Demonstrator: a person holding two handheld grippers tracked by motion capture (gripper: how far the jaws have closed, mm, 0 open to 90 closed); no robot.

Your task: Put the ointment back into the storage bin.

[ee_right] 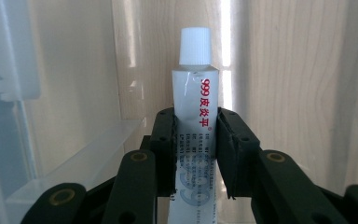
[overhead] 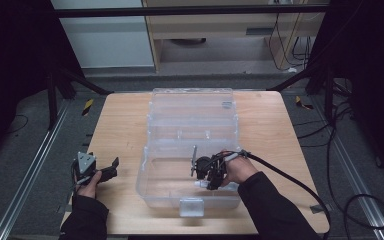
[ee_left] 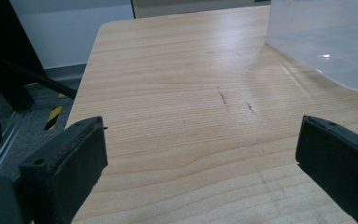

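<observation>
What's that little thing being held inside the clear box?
On the wooden table stands an open clear box. Inside its near half, the right gripper is shut on a small white tube, white-capped with red lettering down its side.

The left gripper [ee_left: 200,163] hangs low over the wooden table [ee_left: 186,93], its two black jaws standing wide apart with only bare wood between them. Each pad [ee_left: 79,158] is flat and dark, with small screw holes in its face. Two short dark scratches [ee_left: 235,101] mark the grain near the middle of the tabletop. A clear plastic box [ee_left: 326,42] sits at the table's far right, its rounded corner toward the gripper. Beyond the left edge lie grey floor, a black frame leg [ee_left: 9,79] and a yellow-and-black striped strip [ee_left: 53,117].
</observation>
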